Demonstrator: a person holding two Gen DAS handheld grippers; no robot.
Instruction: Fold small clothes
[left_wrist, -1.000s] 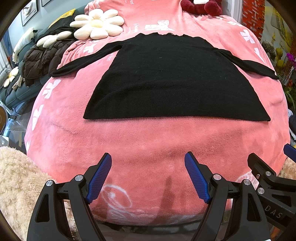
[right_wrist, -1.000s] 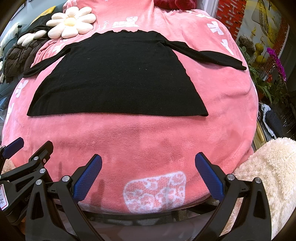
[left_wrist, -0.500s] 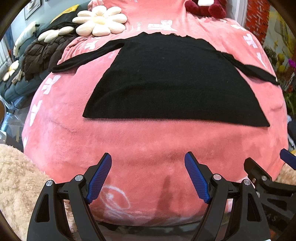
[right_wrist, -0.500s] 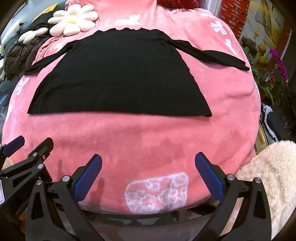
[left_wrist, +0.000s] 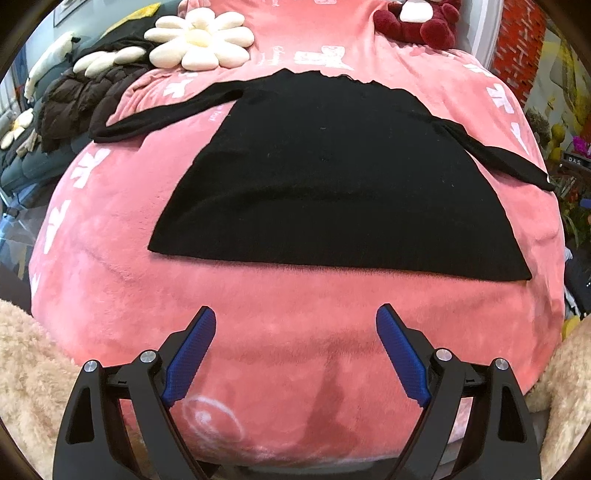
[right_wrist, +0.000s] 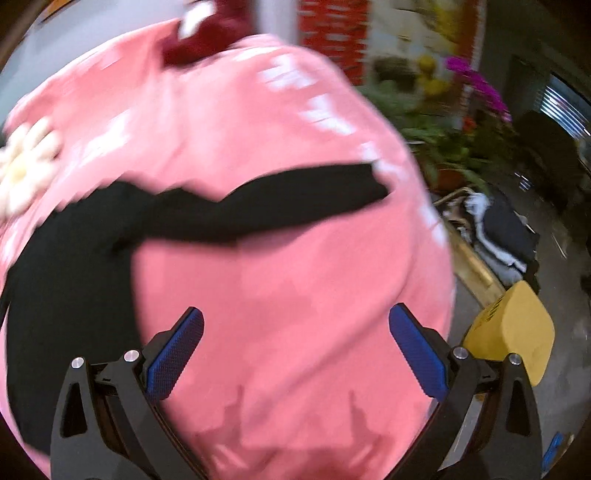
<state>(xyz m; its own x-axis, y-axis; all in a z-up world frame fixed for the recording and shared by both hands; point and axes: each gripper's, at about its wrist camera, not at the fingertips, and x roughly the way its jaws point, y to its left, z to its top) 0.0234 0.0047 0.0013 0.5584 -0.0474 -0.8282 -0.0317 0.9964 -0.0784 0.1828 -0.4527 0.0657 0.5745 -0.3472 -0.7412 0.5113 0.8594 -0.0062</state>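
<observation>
A black long-sleeved sweater (left_wrist: 332, 177) lies flat on the pink plush blanket (left_wrist: 258, 314), hem towards me, both sleeves spread out sideways. My left gripper (left_wrist: 295, 321) hovers over bare blanket short of the hem; its jaws are opening wide and hold nothing. In the blurred right wrist view the sweater's right sleeve (right_wrist: 280, 206) stretches across the blanket (right_wrist: 295, 295) ahead of my right gripper (right_wrist: 295, 321), which is open, empty and above bare pink fabric just right of the sweater's body (right_wrist: 66, 288).
A white flower cushion (left_wrist: 199, 40) and a dark puffer jacket (left_wrist: 74, 103) lie at the back left, a dark red plush toy (left_wrist: 417, 22) at the back. Right of the bed are potted plants (right_wrist: 454, 147), piled clothes (right_wrist: 498, 236) and a yellow block (right_wrist: 513, 325).
My right gripper has swung far to the right and rolled, from facing the hem to facing the right sleeve. It has left the left wrist view. The left jaws have widened slightly.
</observation>
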